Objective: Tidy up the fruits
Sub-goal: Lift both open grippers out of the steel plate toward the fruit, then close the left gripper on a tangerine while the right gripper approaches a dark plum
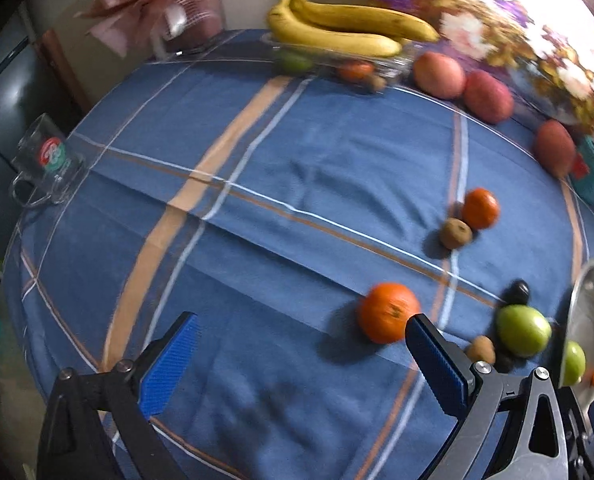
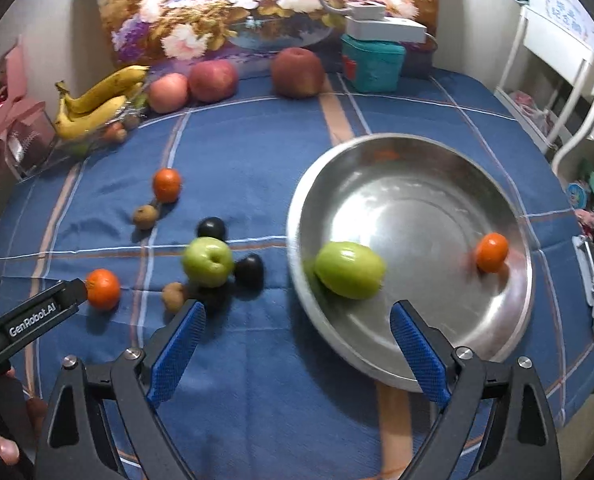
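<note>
Both grippers, left gripper (image 1: 303, 354) and right gripper (image 2: 297, 340), gape wide, empty.

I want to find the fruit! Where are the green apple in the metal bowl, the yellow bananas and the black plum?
green apple (image 2: 349, 270), right wrist view, middle.
yellow bananas (image 1: 337, 28), left wrist view, middle.
black plum (image 2: 212, 228), right wrist view, top.

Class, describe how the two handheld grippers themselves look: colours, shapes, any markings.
The left gripper and the right gripper each have two flat fingers with ribbed blue pads, mounted on black triangular cut-out linkages with silver bolts. Seen from the right wrist view, the left gripper's black side carries white lettering reading GenRobot.AI. No cables show.
</note>
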Available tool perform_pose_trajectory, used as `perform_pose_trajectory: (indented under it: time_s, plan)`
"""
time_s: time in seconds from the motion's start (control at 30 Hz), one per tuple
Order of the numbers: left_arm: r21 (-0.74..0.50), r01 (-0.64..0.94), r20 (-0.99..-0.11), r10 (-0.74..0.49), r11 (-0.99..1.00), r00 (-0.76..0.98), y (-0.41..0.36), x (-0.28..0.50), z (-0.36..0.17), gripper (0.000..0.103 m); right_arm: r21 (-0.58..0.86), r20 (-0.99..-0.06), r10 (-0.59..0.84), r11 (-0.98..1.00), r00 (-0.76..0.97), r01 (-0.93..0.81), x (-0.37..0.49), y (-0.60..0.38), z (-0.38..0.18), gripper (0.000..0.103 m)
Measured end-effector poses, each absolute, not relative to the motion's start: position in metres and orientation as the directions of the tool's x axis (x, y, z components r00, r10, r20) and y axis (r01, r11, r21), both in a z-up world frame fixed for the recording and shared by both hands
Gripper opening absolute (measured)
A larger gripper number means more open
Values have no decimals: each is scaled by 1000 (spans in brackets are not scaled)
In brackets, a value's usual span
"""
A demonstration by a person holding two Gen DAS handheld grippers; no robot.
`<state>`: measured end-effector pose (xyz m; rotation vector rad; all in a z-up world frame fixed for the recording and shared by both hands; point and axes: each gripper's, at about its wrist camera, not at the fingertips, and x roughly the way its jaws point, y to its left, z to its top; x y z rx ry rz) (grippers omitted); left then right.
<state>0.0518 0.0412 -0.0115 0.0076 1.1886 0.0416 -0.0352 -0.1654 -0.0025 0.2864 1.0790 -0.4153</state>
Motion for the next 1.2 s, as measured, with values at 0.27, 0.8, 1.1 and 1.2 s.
perform_pose_trajectory:
  time_s: [0.27,0.8,1.1,1.2]
  plan:
    - [20,-68,-908,46,998,417,57,58,-7,103,-15,-870,-175,944,461,331,-17,-127,-2,94]
    - [-183,-52,-918,-151,982,365,63,71,-14,103,182,-891,-1,915,454,361,1,-130,-19,93]
    - [-207,64,-925,-217,976,313,30,70,-26,88,190,-907,-4,888,422,418,1,-143,-28,48]
    - [-226,67,-928,-235,972,288,28,73,-32,83,222,-910,27,874,414,432,2,-147,-34,43]
